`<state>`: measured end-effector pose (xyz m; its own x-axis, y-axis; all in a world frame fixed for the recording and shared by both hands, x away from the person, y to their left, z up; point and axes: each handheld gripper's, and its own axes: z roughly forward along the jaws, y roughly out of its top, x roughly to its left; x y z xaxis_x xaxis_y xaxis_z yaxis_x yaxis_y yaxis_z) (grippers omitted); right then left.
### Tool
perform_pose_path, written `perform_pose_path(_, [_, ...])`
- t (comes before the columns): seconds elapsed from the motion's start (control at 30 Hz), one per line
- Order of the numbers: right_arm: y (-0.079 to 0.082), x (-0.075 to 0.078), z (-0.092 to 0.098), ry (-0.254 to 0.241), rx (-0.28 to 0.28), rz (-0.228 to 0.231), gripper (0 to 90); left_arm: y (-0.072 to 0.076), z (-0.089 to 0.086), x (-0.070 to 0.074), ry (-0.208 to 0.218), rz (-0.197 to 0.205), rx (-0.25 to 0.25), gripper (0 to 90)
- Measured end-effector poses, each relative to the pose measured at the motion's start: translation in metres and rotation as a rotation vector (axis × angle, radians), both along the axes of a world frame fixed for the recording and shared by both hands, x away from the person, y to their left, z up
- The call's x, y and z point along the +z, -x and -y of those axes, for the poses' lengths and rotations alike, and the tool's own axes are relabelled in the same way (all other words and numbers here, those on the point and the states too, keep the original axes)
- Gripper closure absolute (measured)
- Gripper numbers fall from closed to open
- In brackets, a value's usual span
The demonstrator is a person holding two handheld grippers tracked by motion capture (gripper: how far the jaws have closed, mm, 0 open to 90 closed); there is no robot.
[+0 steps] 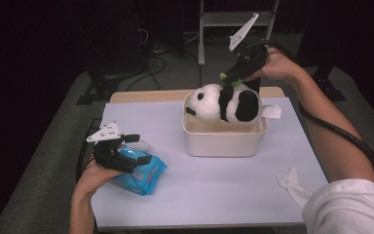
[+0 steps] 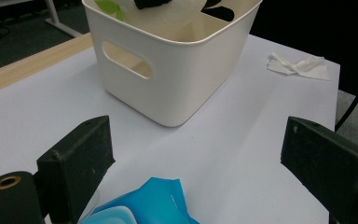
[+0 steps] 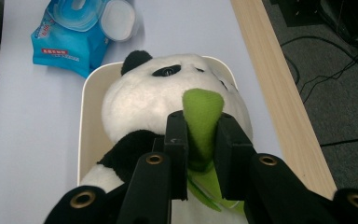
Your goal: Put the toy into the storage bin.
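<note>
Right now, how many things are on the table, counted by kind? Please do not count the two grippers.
Plush panda, held by its green leaf: 1
Cream bin with handle holes: 1
Blue wipes pack: 1
Crumpled white tissue: 1
Total: 4
</note>
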<state>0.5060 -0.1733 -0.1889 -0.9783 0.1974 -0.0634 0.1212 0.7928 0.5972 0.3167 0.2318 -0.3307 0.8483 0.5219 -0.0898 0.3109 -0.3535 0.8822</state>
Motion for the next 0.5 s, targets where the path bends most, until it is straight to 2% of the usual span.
perform_pose_path(0.5, [-0.009, -0.024, -0.003, 0.01, 0.011, -0.035, 75.9, 0.0, -0.001, 0.0, 0.001, -0.003, 0.0, 8.0])
